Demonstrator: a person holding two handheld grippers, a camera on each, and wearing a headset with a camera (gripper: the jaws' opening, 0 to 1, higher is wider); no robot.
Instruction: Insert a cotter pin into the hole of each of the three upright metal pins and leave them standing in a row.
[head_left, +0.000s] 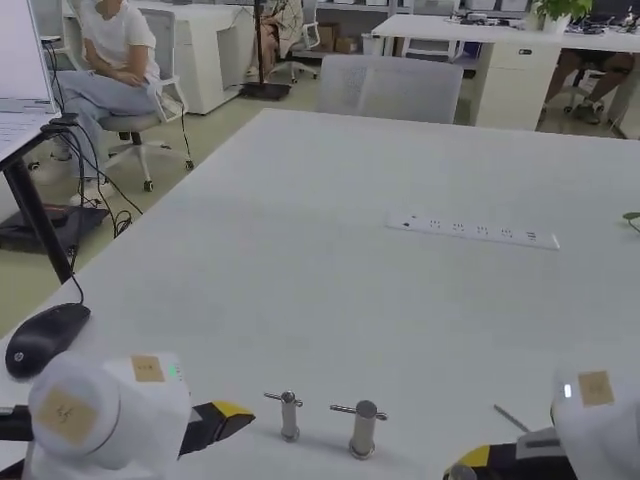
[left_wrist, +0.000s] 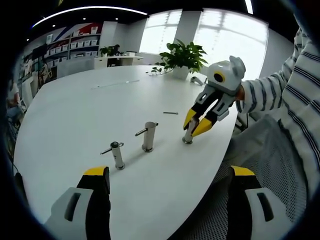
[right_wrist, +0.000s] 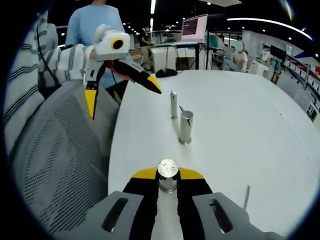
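Item: third metal pin (right_wrist: 168, 170), a short upright steel cylinder with a flat base, standing near the front edge of the white table (head_left: 300, 250) at one end of a row. The right gripper (left_wrist: 196, 123) has its jaws pressed against the shaft from either side, just below the top. The left gripper (left_wrist: 167, 175) is spread wide, holds nothing and hangs off the other end of the row. Companion items: first metal pin (left_wrist: 117, 155) and second metal pin (left_wrist: 148, 136), each upright with a fitted cotter pin (left_wrist: 141, 132) crosswise near its head. Spare part: a loose cotter pin (right_wrist: 246, 195) lying flat on the table just beside the third pin. Handling, as judged: the pin is rigid, dense for its bulk, smooth and liable to slip or tip, so it is best gripped low on the shaft, clear of the hole. The loose cotter is thin, light and easily bent, so it is best pinched at its looped end. Not legible: the cross-hole of the third pin, covered by the jaws or too small to make out, and which end of the loose cotter is the loop. In the head view this pin is cut off at the bottom edge.
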